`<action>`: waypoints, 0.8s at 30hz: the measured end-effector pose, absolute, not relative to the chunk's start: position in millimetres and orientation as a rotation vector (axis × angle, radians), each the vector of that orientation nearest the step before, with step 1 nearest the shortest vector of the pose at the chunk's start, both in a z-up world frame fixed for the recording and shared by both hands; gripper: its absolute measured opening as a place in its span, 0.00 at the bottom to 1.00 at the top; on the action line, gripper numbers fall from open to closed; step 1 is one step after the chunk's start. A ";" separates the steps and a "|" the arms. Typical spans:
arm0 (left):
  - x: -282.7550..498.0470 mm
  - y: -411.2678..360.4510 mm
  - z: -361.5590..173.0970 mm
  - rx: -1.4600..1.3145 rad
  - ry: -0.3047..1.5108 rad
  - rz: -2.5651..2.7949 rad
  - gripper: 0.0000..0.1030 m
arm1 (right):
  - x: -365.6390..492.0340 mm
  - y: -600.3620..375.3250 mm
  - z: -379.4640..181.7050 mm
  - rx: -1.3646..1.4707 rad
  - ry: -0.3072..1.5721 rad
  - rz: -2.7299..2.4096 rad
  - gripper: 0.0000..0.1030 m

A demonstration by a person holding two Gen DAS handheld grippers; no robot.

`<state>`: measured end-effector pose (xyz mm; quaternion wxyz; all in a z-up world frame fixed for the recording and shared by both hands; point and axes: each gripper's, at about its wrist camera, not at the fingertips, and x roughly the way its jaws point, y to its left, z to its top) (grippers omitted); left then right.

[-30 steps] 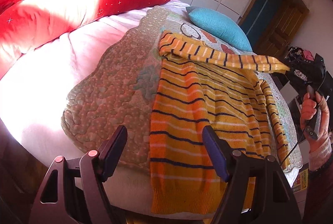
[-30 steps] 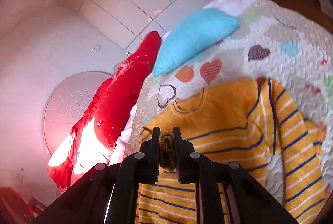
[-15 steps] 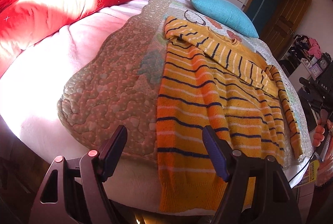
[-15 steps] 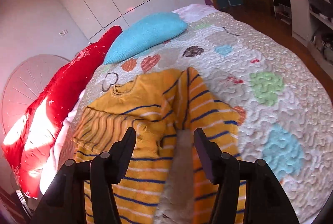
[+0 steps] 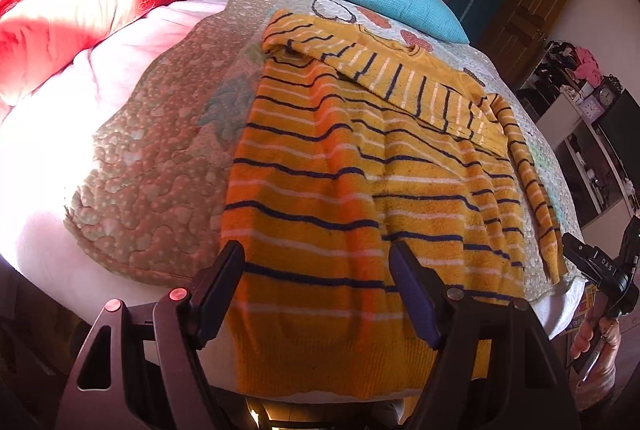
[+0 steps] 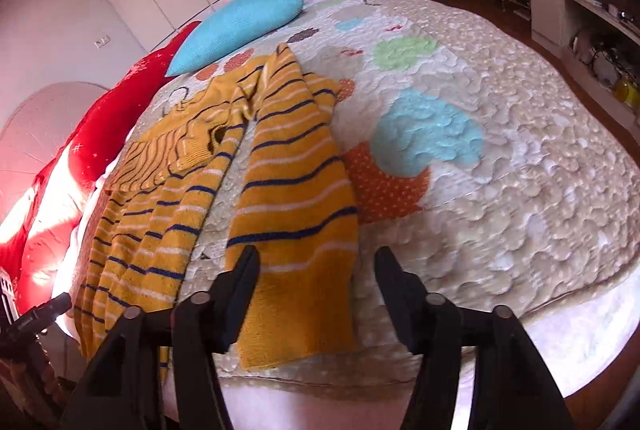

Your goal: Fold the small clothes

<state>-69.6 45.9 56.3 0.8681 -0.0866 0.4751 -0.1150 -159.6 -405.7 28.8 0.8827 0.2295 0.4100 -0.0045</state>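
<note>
Left wrist view: your left gripper (image 5: 316,290) hangs wide open, holding nothing, over the sweater's (image 5: 340,190) near hem; right wrist view: right gripper (image 6: 316,288) closing, nothing pinched, and the loose sleeve (image 6: 294,198) runs near-to-far, its cuff just under your left finger.

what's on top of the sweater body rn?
One sleeve lies folded across the chest of the sweater. The other sleeve lies beside it on the quilt. The chest under the fold is hidden.
</note>
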 end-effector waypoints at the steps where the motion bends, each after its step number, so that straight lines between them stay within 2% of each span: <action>1: -70.7 41.1 57.9 -0.173 0.994 -0.246 0.71 | -156.8 -398.6 25.5 0.482 0.864 0.030 0.25; 2: -71.6 36.8 59.8 -0.163 0.993 -0.249 0.71 | -153.0 -390.4 23.2 0.479 0.874 0.051 0.10; 6: -72.8 26.0 66.5 -0.126 0.986 -0.243 0.71 | -155.9 -402.0 38.1 0.530 0.811 0.078 0.10; 12: -68.0 27.1 72.3 -0.154 0.977 -0.249 0.71 | -180.7 -514.7 101.6 0.692 0.582 -0.146 0.10; 16: -67.1 30.4 70.3 -0.182 0.972 -0.254 0.71 | -180.2 -561.7 130.5 0.747 0.517 -0.256 0.10; 24: -71.7 53.6 65.5 -0.221 0.955 -0.235 0.71 | -104.6 -484.1 171.7 0.739 0.561 -0.018 0.10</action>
